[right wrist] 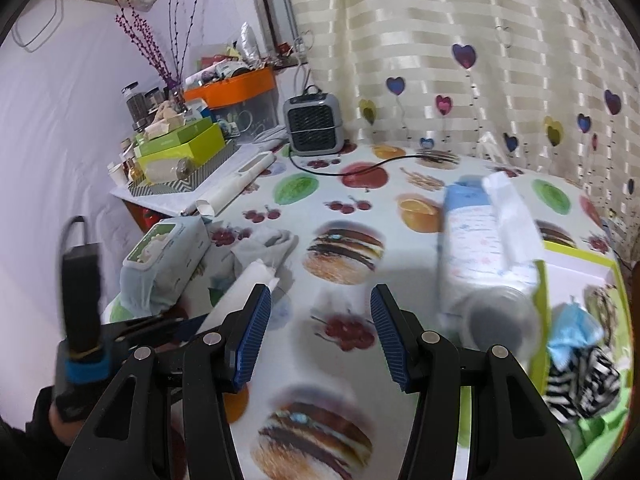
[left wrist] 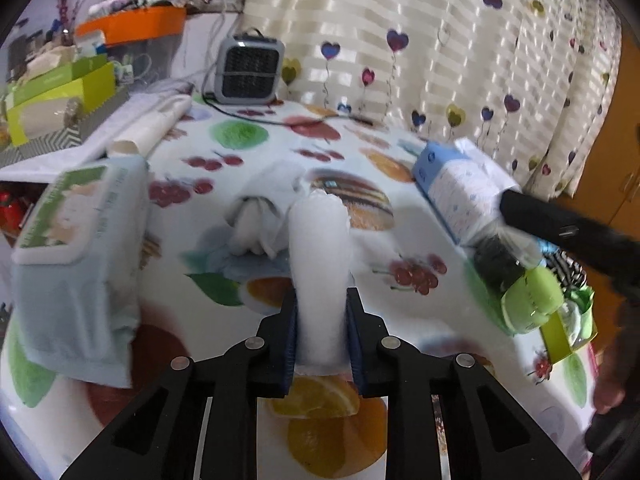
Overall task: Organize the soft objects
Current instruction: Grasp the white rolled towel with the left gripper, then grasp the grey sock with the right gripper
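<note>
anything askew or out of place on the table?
The blue tissue pack leans tilted against the green box rather than lying flat. A crumpled grey-white cloth lies loose mid-table. The left gripper holds a white roll.

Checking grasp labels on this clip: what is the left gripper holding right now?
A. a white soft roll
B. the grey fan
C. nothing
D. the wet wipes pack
A: in the left wrist view the left gripper has its jaws pressed against both sides of the white soft roll, while the wet wipes pack lies apart to its left.
</note>
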`<state>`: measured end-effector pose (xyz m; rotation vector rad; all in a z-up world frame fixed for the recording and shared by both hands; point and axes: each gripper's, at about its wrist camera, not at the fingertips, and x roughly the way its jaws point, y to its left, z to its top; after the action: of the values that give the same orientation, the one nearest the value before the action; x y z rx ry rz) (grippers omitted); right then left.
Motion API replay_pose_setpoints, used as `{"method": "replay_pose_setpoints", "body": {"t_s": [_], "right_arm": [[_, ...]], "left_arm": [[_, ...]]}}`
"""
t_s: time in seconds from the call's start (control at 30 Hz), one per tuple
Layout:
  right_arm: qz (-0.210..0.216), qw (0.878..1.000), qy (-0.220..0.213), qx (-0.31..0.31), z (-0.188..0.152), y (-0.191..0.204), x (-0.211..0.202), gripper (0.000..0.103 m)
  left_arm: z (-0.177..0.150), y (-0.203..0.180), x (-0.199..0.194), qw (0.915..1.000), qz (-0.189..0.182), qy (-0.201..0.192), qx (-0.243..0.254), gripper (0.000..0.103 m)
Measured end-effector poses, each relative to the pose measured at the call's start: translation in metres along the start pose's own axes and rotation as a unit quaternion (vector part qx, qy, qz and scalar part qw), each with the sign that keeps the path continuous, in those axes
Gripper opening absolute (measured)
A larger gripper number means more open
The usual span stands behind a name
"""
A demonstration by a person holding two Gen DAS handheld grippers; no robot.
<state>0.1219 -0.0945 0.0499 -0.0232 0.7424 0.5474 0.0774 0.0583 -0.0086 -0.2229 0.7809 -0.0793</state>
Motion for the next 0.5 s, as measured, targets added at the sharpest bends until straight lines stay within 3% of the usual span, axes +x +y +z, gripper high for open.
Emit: {"method": "replay_pose_setpoints", "body": {"t_s": [0.5], "right_arm": [[0.051,0.998,0.039,0.009,0.024,0.038,0.08,0.053]], "left_arm": [[0.015,0.058,-0.044,0.9957,0.039,-0.062,-0.057,0.021]]}}
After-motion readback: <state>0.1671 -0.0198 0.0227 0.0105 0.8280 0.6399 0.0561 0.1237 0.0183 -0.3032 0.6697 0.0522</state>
